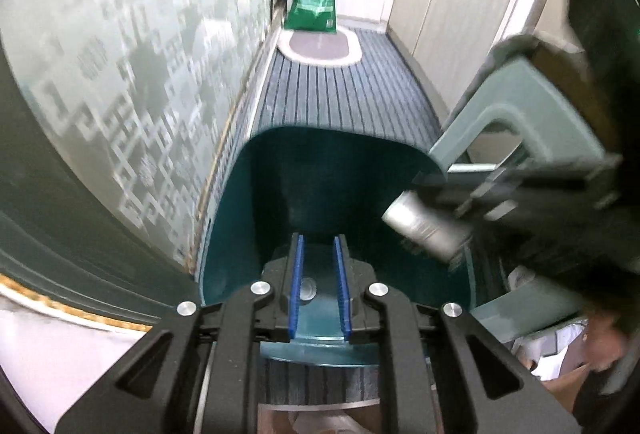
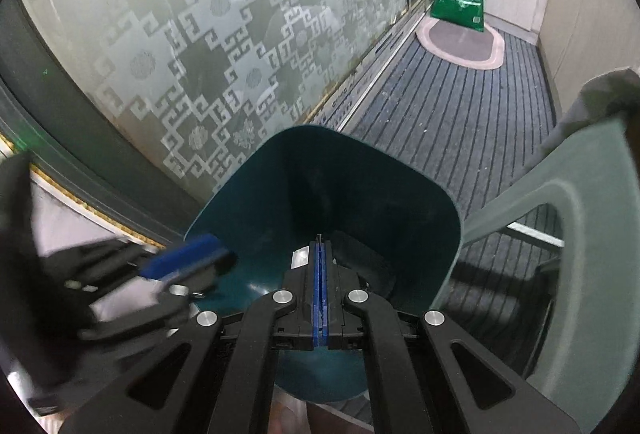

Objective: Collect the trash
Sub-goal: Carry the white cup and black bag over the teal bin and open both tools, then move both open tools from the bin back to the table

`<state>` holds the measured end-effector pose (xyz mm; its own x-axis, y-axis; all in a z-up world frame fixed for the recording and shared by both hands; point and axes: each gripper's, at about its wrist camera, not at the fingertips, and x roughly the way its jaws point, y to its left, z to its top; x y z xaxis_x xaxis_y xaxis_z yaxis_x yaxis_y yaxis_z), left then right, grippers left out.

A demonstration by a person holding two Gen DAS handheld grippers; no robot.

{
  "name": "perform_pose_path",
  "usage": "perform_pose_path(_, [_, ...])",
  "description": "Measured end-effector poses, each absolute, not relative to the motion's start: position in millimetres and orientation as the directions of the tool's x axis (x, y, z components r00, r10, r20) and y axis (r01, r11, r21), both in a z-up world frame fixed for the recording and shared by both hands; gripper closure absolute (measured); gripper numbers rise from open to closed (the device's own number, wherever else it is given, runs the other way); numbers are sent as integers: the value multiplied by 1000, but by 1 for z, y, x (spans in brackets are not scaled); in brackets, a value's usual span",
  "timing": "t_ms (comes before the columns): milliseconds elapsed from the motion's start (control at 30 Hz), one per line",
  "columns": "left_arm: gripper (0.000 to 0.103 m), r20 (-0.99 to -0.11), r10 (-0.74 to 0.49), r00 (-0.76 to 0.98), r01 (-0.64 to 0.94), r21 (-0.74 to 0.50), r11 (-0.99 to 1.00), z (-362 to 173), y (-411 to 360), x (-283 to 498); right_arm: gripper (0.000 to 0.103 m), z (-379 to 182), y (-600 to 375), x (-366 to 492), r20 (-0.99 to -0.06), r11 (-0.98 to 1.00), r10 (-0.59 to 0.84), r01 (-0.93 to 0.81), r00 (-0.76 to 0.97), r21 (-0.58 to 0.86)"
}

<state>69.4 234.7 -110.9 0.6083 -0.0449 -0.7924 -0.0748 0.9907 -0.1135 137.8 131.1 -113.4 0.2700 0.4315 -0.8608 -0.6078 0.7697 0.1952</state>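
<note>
Teal bin (image 1: 320, 193) fills lower centre of both views, mouth up, on striped carpet (image 1: 340, 89) beside patterned glass door (image 2: 200, 53). Left gripper (image 1: 320, 298) over the bin, blue pads slightly apart, nothing between them; a small round cap-like bit shows below the gap, can't tell what. Right gripper (image 2: 321, 290) has its jaws pressed together; whether anything thin is pinched, can't tell. In the left view a blurred silver can (image 1: 428, 230) sits right of centre at the bin rim, at the right gripper's body; hold unclear. Can likely light, thin-walled, slick, dents easily: take it across the middle, gentle squeeze. Grey-green stool (image 2: 580, 234) at right.
</note>
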Motion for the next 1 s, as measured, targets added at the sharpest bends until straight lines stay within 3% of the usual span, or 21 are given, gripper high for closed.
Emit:
perform_pose_path(500, [86,-630,5,776,-63,-70,996,-18,224,40,102,-184,149,132,-934,757,314,-639,172,137])
perform_pose_path(533, [86,-621,4,784,-61,-70,996,-13,223,39,100,-187,150,129,-940,755,293,-645,175,115])
perform_pose_path(600, [86,-599,1,801,-61,-80,995,-1,221,36,87,-189,149,126,-941,753,287,-649,180,106])
perform_pose_path(667, [85,-581,4,814,-65,-85,994,8,222,34,62,-183,147,122,-936,751,297,-652,191,105])
perform_pose_path(700, [82,-573,11,819,-72,-84,994,12,222,34,59,-177,146,119,-928,742,316,-660,197,113])
perform_pose_path(1000, [67,-494,32,869,-86,-86,993,53,216,22,58,-95,137,90,-849,692,439,-713,294,111])
